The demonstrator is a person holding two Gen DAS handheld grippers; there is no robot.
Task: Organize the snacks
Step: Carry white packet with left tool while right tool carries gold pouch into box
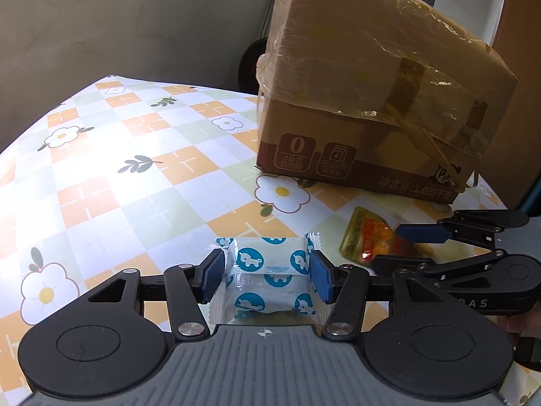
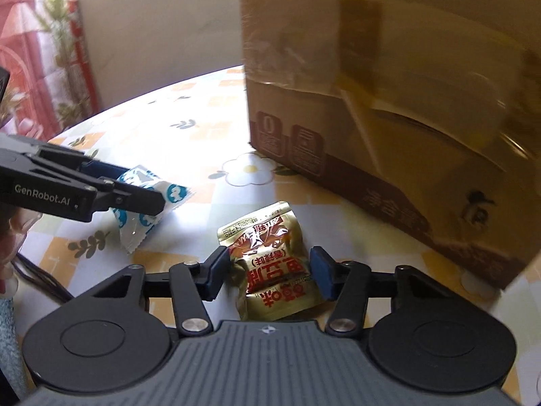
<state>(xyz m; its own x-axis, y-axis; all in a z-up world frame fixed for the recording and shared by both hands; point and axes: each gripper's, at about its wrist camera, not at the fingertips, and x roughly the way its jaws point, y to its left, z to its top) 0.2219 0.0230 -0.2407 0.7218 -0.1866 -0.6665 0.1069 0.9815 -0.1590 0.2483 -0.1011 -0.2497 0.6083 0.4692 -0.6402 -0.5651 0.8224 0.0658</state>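
Checkered surface (image 1: 135, 176): left gripper (image 1: 267, 270) fingers clamp white packet (image 1: 270, 270); right gripper (image 2: 268, 274) fingers straddle gold packet (image 2: 270, 257), contact unclear. Close squarely, then lift to box (image 1: 372, 101).

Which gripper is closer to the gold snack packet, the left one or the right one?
The right. The right gripper has the gold snack packet between its fingers. The left gripper is off to the side, closed on the white packet with blue unicorns.
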